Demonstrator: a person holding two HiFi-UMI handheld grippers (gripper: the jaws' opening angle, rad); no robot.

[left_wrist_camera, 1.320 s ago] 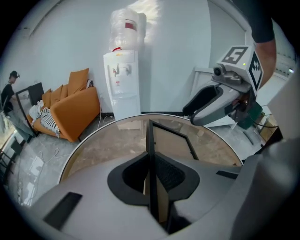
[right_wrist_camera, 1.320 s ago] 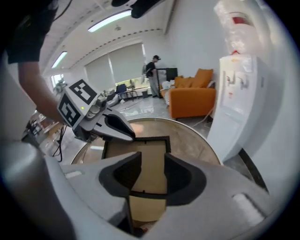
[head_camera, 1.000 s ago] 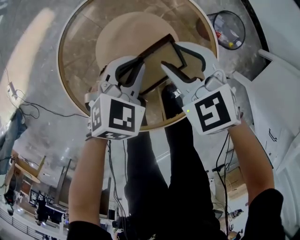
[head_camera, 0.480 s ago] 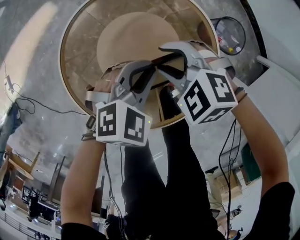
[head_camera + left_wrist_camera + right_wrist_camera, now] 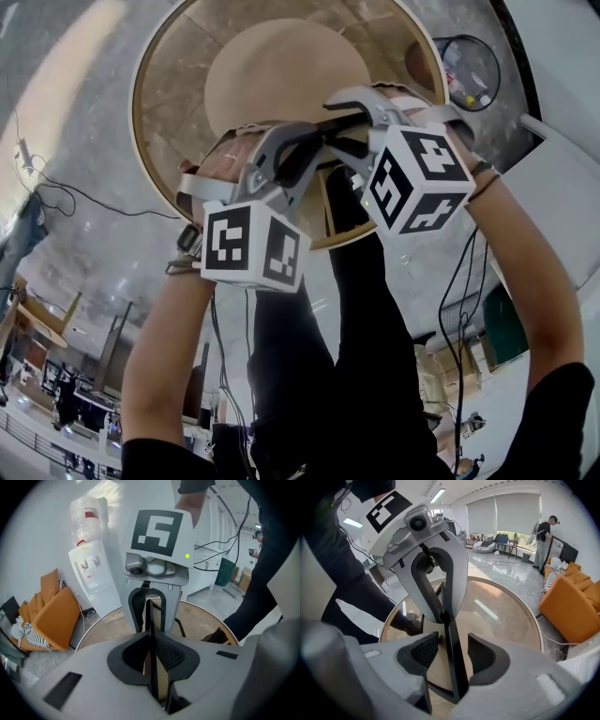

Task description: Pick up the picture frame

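The frame [image 5: 452, 667] is up edge-on over the table [image 5: 159, 112] at twelve o'clock, left gripper [image 5: 302, 150] pinching it from seven to bear its weight, right gripper [image 5: 339, 122] straddling it from four, jaws apart, likely to steady it.

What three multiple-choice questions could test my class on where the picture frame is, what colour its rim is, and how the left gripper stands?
1. Where is the picture frame?
A. Flat on the floor
B. Held over the round table
C. Inside a drawer

2. What colour is its rim?
A. White
B. Orange
C. Black

3. How does the left gripper stand?
A. Wide open and empty
B. Shut on the frame's edge
C. Shut on nothing

Key:
1 B: the tabletop lies beyond the held frame in both gripper views.
2 C: the edge shows black.
3 B: its pads press the edge from both sides.
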